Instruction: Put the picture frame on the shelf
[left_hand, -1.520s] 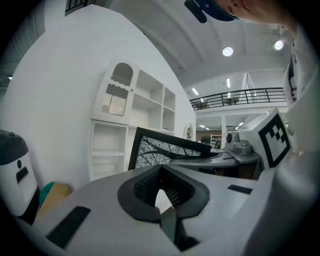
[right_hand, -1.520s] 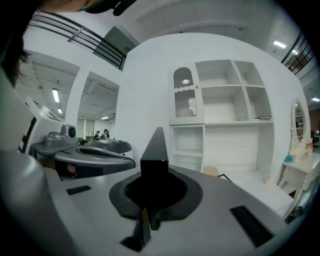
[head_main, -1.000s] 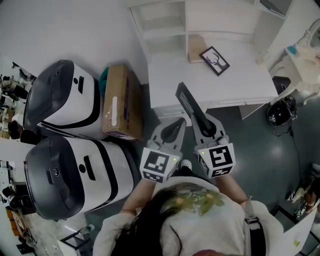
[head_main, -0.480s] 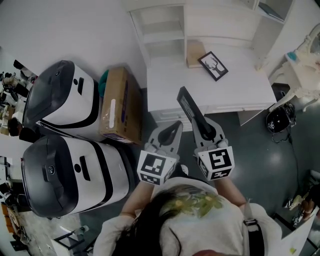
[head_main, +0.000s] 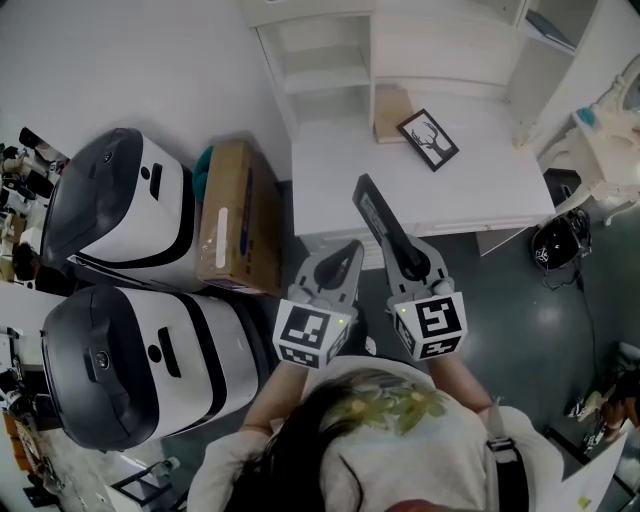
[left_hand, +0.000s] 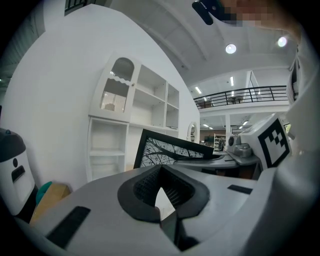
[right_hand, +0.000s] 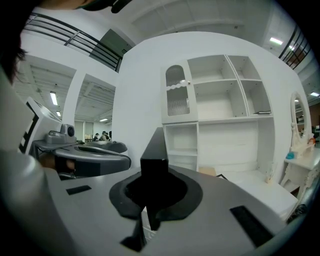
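My right gripper (head_main: 398, 248) is shut on a black picture frame (head_main: 378, 215), held edge-up in front of the white desk (head_main: 480, 190). The left gripper view shows that frame (left_hand: 170, 152) with a branch print. The right gripper view shows its black edge (right_hand: 155, 165) between the jaws of my right gripper (right_hand: 150, 200). My left gripper (head_main: 350, 250) hangs beside it, jaws together and nothing in them, as its own view of the left gripper (left_hand: 161, 192) confirms. The white shelf unit (head_main: 320, 60) stands behind the desk, its compartments (right_hand: 220, 100) bare. A second frame (head_main: 428, 139) with an antler print lies on the desk.
A brown board (head_main: 392, 108) lies by the second frame. Two large white-and-black machines (head_main: 120, 200) (head_main: 130, 360) and a cardboard box (head_main: 238, 215) stand left of the desk. A black round object (head_main: 560, 240) sits on the floor at the right, by a white dresser (head_main: 600, 140).
Both grippers keep nearly the same pose, the right one still shut on the frame. The head view has shifted slightly, so the desk sits a little lower in it.
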